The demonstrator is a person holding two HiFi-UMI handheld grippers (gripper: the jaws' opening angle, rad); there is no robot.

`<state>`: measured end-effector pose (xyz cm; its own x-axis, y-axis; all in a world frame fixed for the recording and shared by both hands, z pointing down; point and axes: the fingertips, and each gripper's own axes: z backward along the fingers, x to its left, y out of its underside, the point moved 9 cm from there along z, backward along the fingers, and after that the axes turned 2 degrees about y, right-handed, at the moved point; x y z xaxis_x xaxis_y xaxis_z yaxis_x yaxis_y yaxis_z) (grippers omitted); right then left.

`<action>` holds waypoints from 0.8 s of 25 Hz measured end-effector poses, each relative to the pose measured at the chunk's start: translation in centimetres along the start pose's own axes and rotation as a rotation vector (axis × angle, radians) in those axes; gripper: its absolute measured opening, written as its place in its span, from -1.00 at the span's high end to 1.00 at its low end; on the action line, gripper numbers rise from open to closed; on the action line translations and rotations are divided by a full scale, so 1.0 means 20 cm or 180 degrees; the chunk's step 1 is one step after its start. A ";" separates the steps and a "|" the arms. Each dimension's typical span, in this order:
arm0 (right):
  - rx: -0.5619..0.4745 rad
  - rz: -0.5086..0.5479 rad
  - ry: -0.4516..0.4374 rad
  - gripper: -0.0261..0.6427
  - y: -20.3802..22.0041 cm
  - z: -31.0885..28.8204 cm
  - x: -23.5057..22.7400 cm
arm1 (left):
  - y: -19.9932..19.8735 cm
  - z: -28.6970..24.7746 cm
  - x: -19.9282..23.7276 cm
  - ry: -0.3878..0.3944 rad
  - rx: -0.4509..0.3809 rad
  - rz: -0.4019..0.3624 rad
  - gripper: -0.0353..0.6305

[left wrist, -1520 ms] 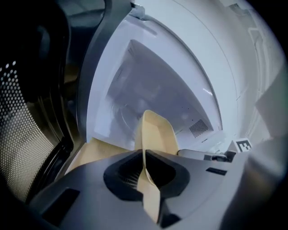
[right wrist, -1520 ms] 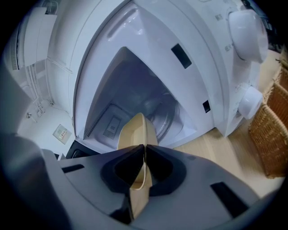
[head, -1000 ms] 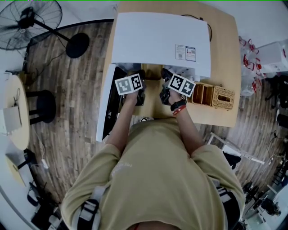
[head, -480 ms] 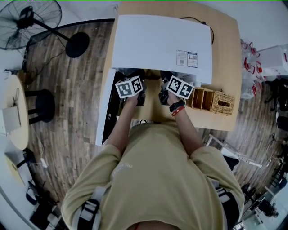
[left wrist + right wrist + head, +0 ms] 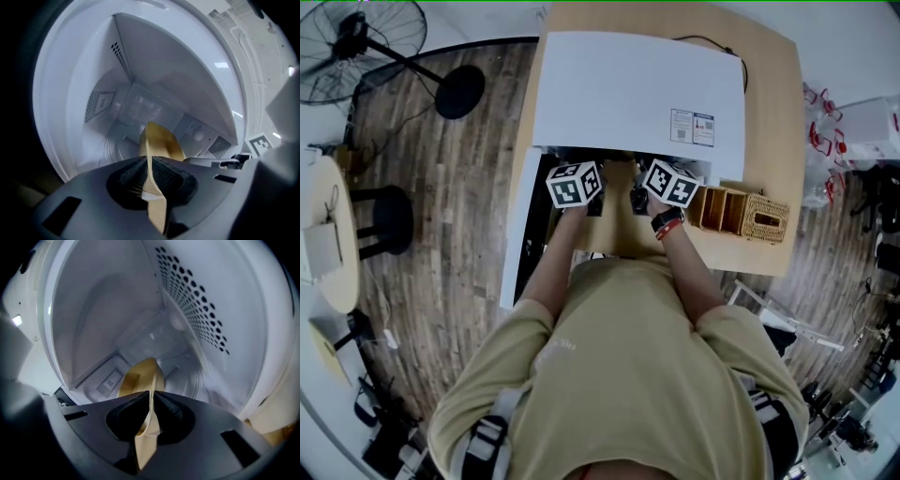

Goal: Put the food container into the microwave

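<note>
A white microwave (image 5: 637, 89) stands on a wooden table (image 5: 769, 103), its door (image 5: 517, 234) swung open to the left. A tan food container (image 5: 619, 172) hangs between both grippers at the oven's mouth. My left gripper (image 5: 591, 190) is shut on the container's left rim (image 5: 159, 140). My right gripper (image 5: 643, 190) is shut on its right rim (image 5: 140, 376). In both gripper views the jaws (image 5: 149, 176) (image 5: 151, 416) pinch the thin tan wall. The white cavity and its glass turntable (image 5: 117, 145) lie just ahead. Most of the container is hidden under the microwave's top.
Wooden boxes (image 5: 720, 206) and a wicker basket (image 5: 766, 216) sit right of the microwave. The cavity's perforated right wall (image 5: 197, 310) is close to the right gripper. A floor fan (image 5: 366, 42), a black stool (image 5: 389, 220) and a small round table (image 5: 328, 244) stand at left.
Both grippers have moved forward toward the microwave's opening, carrying the container between them. The marker cubes now sit right at the oven's front edge.
</note>
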<state>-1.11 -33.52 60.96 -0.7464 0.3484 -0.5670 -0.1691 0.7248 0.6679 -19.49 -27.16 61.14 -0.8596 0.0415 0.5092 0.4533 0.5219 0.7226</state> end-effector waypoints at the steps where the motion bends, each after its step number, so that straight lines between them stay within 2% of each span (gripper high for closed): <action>1: -0.0008 0.0034 -0.0008 0.81 0.00 0.00 0.00 | 0.00 -0.01 0.00 0.0015 -0.0012 -0.0046 0.78; 7: 0.0063 0.0191 -0.0074 0.67 0.01 -0.02 -0.01 | 0.02 -0.02 0.00 0.0062 -0.0035 -0.0160 0.75; 8: 0.0071 0.0218 -0.0078 0.66 0.01 -0.02 -0.01 | 0.03 -0.03 0.00 0.0065 -0.0026 -0.0190 0.69; 10: 0.0079 0.0279 -0.0064 0.58 0.02 -0.02 0.00 | 0.03 -0.03 0.00 0.0088 -0.0002 -0.0211 0.38; 11: 0.0080 0.0311 -0.0052 0.53 0.02 -0.02 0.01 | 0.04 -0.02 -0.01 0.0094 0.0006 -0.0217 0.35; 14: 0.0061 0.0373 -0.0028 0.44 0.02 -0.01 0.01 | 0.03 -0.01 -0.02 0.0101 0.0002 -0.0255 0.34; 20: 0.0012 0.0413 -0.0020 0.44 0.03 0.06 0.03 | 0.03 0.05 -0.05 0.0092 -0.0044 -0.0353 0.35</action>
<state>-0.84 -32.11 60.37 -0.7579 0.4430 -0.4790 -0.0690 0.6756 0.7340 -18.64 -25.98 60.64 -0.8976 -0.0404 0.4389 0.3592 0.5101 0.7815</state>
